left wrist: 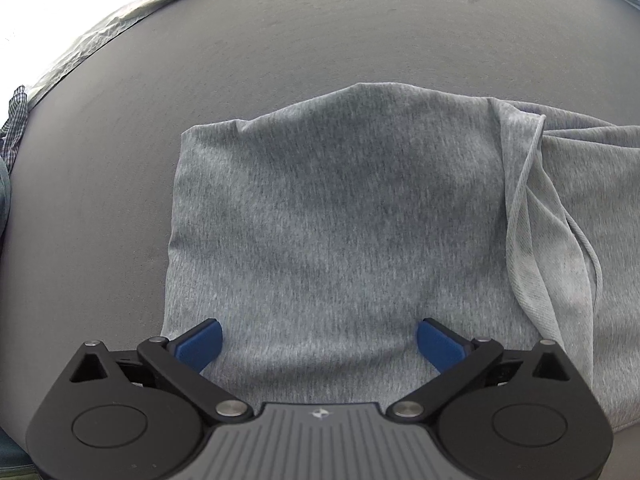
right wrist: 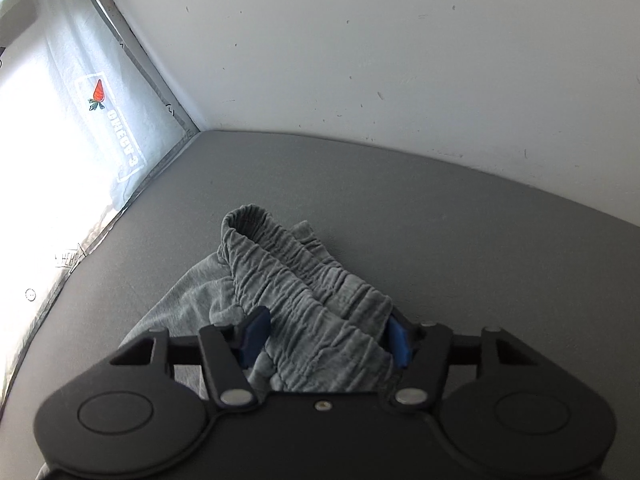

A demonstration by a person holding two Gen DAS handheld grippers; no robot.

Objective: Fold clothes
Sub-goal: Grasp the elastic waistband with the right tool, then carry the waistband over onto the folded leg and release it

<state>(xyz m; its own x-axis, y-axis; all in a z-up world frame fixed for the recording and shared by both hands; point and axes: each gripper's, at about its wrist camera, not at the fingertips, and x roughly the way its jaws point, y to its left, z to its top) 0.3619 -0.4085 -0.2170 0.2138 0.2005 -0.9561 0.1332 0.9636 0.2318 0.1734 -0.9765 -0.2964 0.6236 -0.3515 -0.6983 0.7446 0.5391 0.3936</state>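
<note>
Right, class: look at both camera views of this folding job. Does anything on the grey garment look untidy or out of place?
Yes. In the left view a loose drawstring trails over a rumpled flap at the right edge of the otherwise flat grey garment. In the right view the elastic waistband is bunched and humped up between the fingers of the right gripper.

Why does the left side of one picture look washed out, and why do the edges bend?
Right wrist view: daylight through the printed curtain blows out to white. Left wrist view: even light, but the fisheye lens bows the grey surface around the grey garment.
</note>
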